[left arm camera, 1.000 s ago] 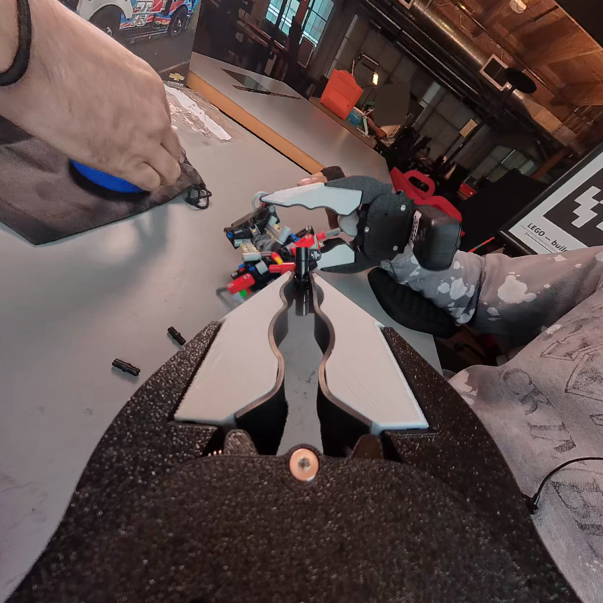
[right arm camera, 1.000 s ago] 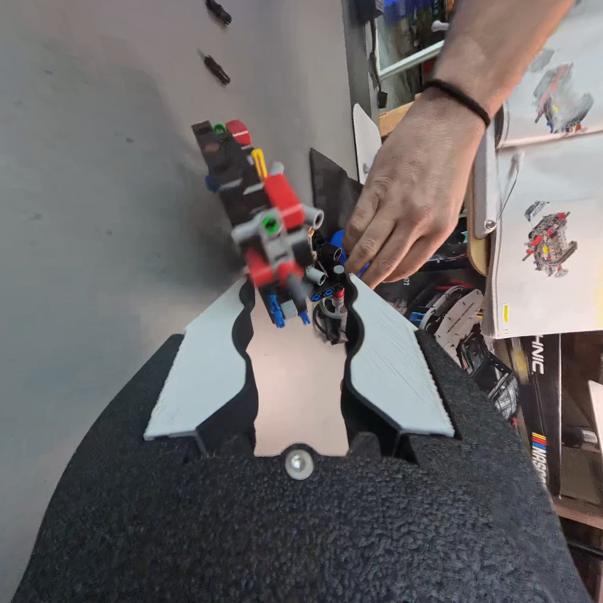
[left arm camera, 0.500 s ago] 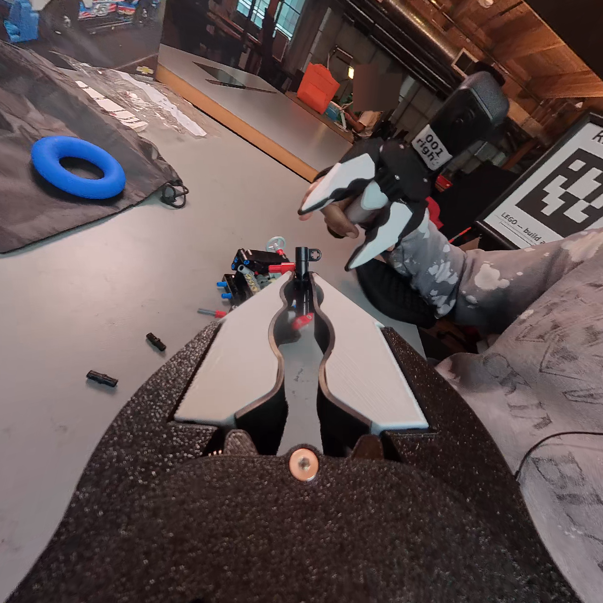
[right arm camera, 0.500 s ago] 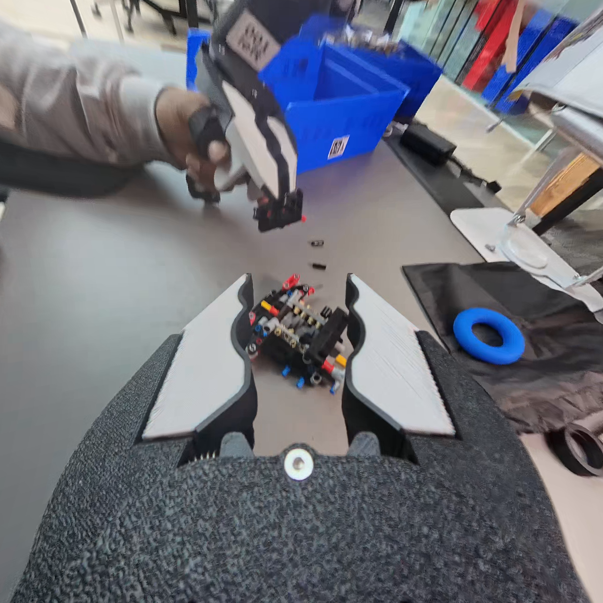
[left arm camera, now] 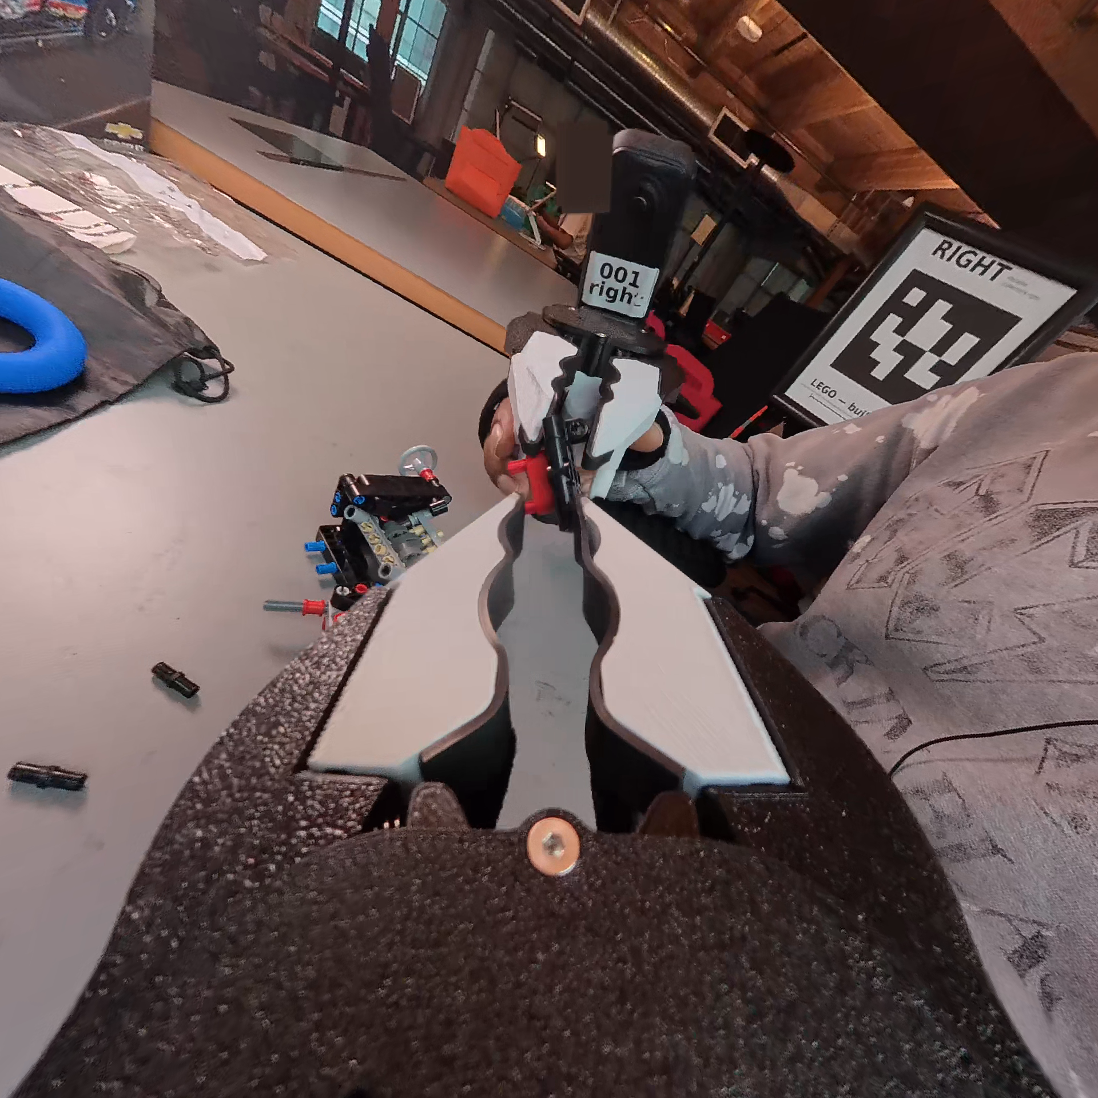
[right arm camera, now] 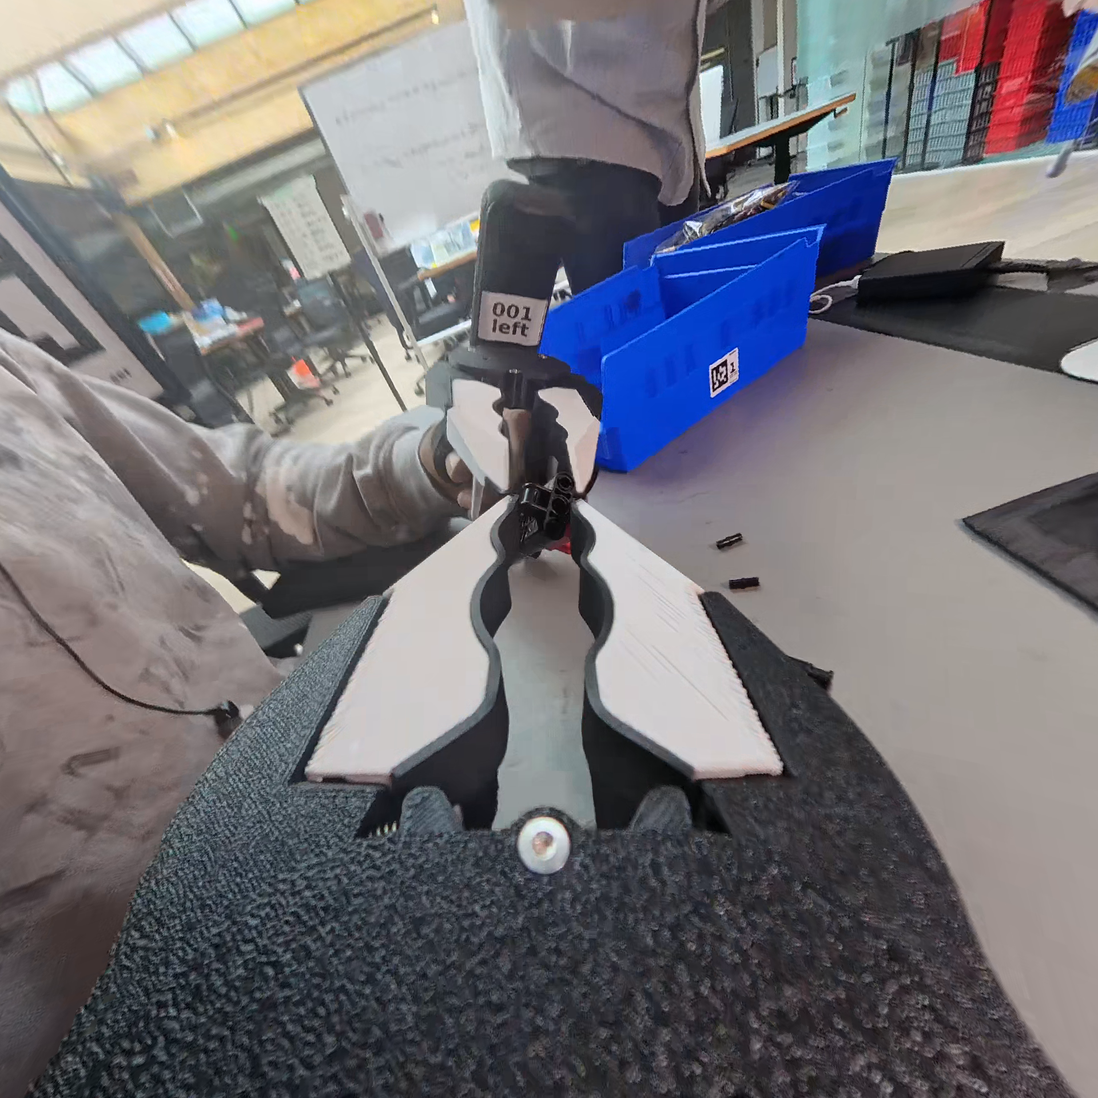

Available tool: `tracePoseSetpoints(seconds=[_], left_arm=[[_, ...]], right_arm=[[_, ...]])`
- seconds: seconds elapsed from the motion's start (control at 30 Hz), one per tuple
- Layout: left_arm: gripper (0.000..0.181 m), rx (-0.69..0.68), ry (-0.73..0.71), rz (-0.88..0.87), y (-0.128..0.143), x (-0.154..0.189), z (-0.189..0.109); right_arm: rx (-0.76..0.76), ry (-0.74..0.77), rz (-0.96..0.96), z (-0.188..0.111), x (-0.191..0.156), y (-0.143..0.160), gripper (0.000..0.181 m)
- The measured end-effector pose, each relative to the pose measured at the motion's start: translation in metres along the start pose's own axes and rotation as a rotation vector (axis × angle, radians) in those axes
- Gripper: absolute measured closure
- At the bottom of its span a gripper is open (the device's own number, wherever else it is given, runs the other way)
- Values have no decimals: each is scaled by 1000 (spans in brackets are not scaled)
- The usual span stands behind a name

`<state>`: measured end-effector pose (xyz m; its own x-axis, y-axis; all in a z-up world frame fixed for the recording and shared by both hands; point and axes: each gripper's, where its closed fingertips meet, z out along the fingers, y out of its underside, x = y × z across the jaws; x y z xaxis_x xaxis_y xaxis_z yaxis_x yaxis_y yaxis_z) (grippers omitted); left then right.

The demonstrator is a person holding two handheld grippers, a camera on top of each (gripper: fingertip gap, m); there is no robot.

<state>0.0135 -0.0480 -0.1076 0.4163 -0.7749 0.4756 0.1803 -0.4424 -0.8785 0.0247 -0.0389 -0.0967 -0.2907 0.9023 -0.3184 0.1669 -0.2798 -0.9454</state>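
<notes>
My left gripper is shut on a small black and red brick piece and holds it above the grey table. My right gripper faces it tip to tip and is closed on the same piece from the other side. The right gripper shows in the left wrist view, and the left gripper shows in the right wrist view. A larger black, grey and red brick assembly lies on the table to the left, below the grippers.
A red and grey axle and two black pins lie loose on the table. A blue ring rests on a black bag. Blue bins stand at the far side, and a person stands behind them. Left and right tips are no more than a few centimetres apart.
The right gripper let go of the large assembly, which now lies on the table. It swung round to face the left gripper and closed on the small piece. The other person's hand left the blue ring.
</notes>
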Motion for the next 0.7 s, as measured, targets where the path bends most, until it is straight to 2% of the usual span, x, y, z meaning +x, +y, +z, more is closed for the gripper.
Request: tracePoseSetpoints(seconds=[0.1, 0.17, 0.27, 0.37, 0.4, 0.47, 0.6, 0.7], left_arm=[[135, 19, -63, 151, -8, 4, 2], [130, 16, -168, 337, -12, 7, 5], [131, -28, -312, 622, -13, 12, 11], [149, -80, -423, 778, -12, 9, 11], [150, -111, -438, 799, -9, 6, 10], [151, -142, -431, 798, -7, 5, 9], [154, -92, -271, 830, -10, 31, 5], [155, -114, -223, 898, -5, 41, 4]], right_arm=[[122, -34, 199, -4, 4, -14, 166], [188, -74, 348, -3, 4, -20, 166], [241, -101, 492, 3, 4, -21, 166], [219, -77, 521, 11, 5, -11, 166], [212, -62, 521, 11, 7, -9, 164], [189, -67, 487, 11, 7, -6, 164], [122, -230, 337, 4, -23, -12, 163], [57, -281, 286, 2, -36, -9, 157]])
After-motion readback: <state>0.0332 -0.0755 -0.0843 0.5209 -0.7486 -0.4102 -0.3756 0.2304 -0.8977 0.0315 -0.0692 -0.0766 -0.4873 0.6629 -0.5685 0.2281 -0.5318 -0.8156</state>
